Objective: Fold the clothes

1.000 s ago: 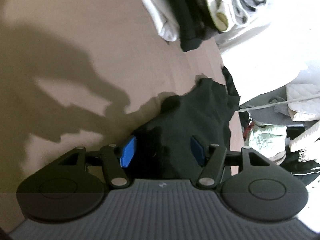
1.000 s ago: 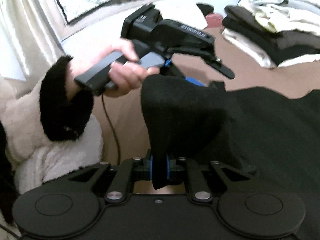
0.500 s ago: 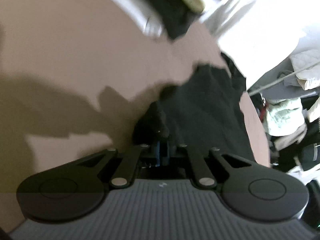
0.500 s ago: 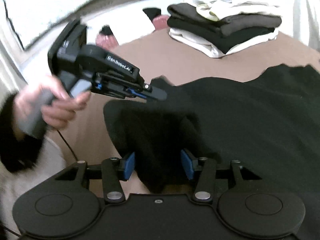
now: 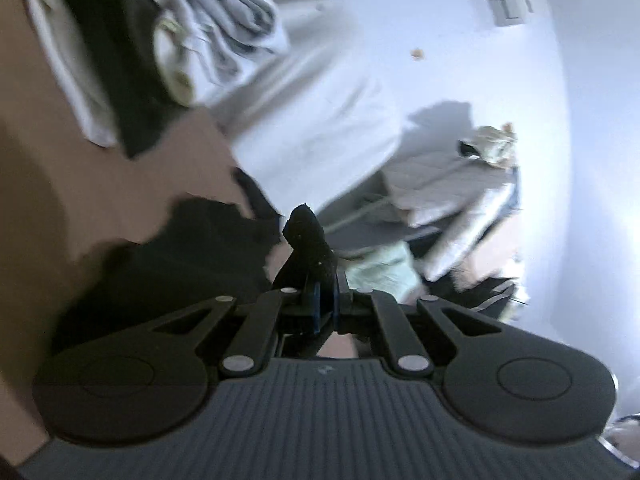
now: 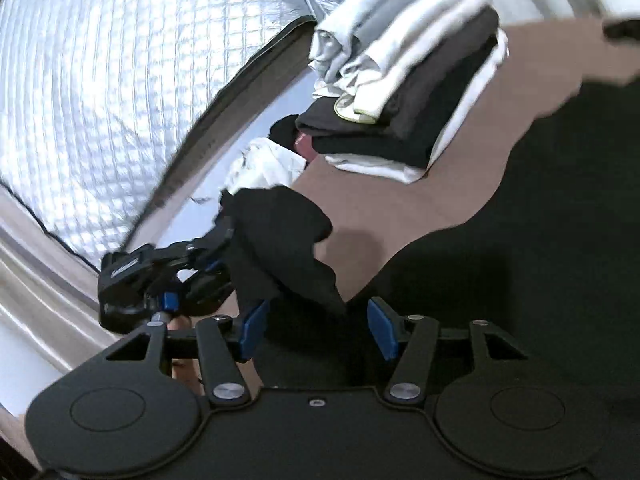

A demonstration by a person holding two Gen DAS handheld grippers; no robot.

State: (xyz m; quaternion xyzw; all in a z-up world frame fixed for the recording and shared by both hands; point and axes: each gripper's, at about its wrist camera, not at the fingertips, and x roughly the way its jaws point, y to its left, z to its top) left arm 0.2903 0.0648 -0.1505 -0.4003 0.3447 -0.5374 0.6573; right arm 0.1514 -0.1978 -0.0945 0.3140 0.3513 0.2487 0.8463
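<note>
A black garment (image 6: 540, 248) lies spread on the brown surface (image 6: 400, 196). My left gripper (image 5: 325, 304) is shut on a corner of the black garment (image 5: 308, 240) and holds it lifted off the surface; in the right wrist view the left gripper (image 6: 216, 256) shows with the raised corner draped from it. My right gripper (image 6: 316, 324) is open, its blue pads (image 6: 382, 326) on either side of a fold of the same garment without pinching it.
A stack of folded clothes (image 6: 404, 92), white, grey and black, sits at the far edge of the surface; it also shows in the left wrist view (image 5: 152, 52). A silver quilted sheet (image 6: 100, 92) hangs behind. Cluttered bedding and clothes (image 5: 452, 200) lie beyond the surface edge.
My left gripper shut on the garment corner and lifted it. My right gripper opened and let go of the fold it was pinching. Both views swung sharply.
</note>
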